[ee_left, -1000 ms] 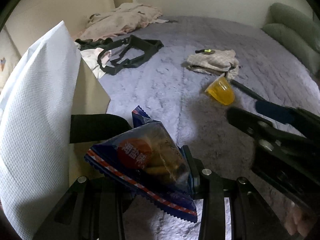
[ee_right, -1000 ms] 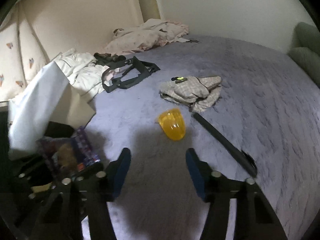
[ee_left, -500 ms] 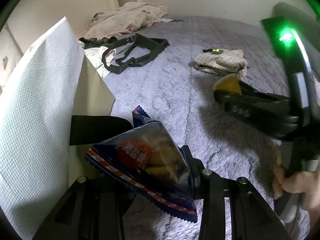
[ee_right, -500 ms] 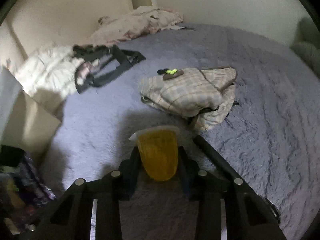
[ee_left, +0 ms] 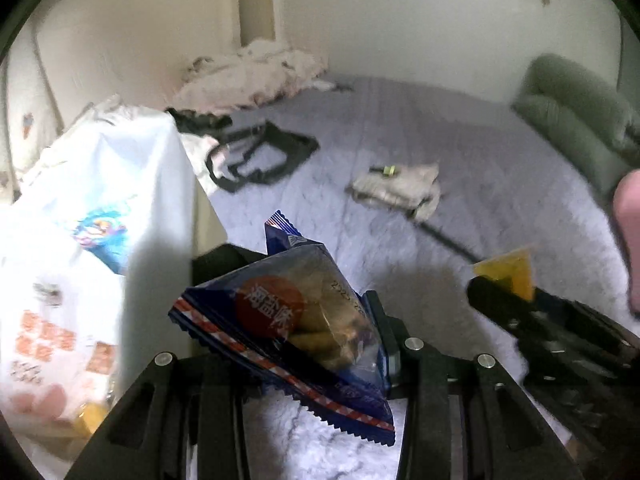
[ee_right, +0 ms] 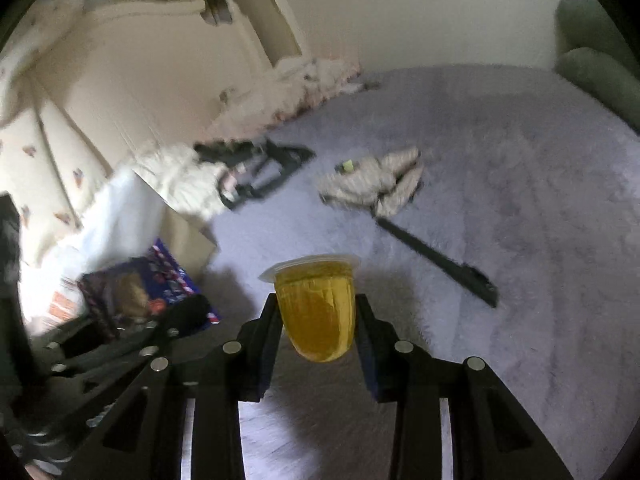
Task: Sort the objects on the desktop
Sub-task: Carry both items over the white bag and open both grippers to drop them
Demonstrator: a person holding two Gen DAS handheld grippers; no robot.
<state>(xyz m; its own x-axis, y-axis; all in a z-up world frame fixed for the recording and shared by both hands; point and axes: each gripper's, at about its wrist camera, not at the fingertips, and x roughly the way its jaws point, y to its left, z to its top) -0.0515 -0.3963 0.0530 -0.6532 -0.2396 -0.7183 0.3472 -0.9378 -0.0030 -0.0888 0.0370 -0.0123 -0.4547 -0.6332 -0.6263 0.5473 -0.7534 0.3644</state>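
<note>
right gripper (ee_right: 316, 320): its two jaws are closed on the yellow jelly cup (ee_right: 314, 306), one pad on each side of the cup wall; the cup is lifted clear of the purple blanket (ee_right: 520, 200).
cup axis: the cup lies along the fingers, its sealed flat lid pointing forward and away from the camera, its rounded bottom toward the hand.
left gripper (ee_left: 288, 320): it grips the blue snack packet (ee_left: 288, 320) between its fingers; the packet stands tilted, its top corner up.
where the goal lies: a white bag (ee_left: 92, 240) with printed pictures stands at the far left of both grippers, just beside the left one; I judge it is where the sorted things go, but the opening is not clear because of blur.
direction for the move: from the right gripper the bag is to the left and a little forward, beyond the left gripper (ee_right: 132, 344) and its packet (ee_right: 136, 292).
nearer hand: the left one is clearly nearer to the bag; the right must pass over or wait behind it.
left on the blanket: a folded cloth (ee_right: 372, 184), a long black stick (ee_right: 436, 264) and a black strap (ee_right: 264, 176), all well apart from both grippers.
</note>
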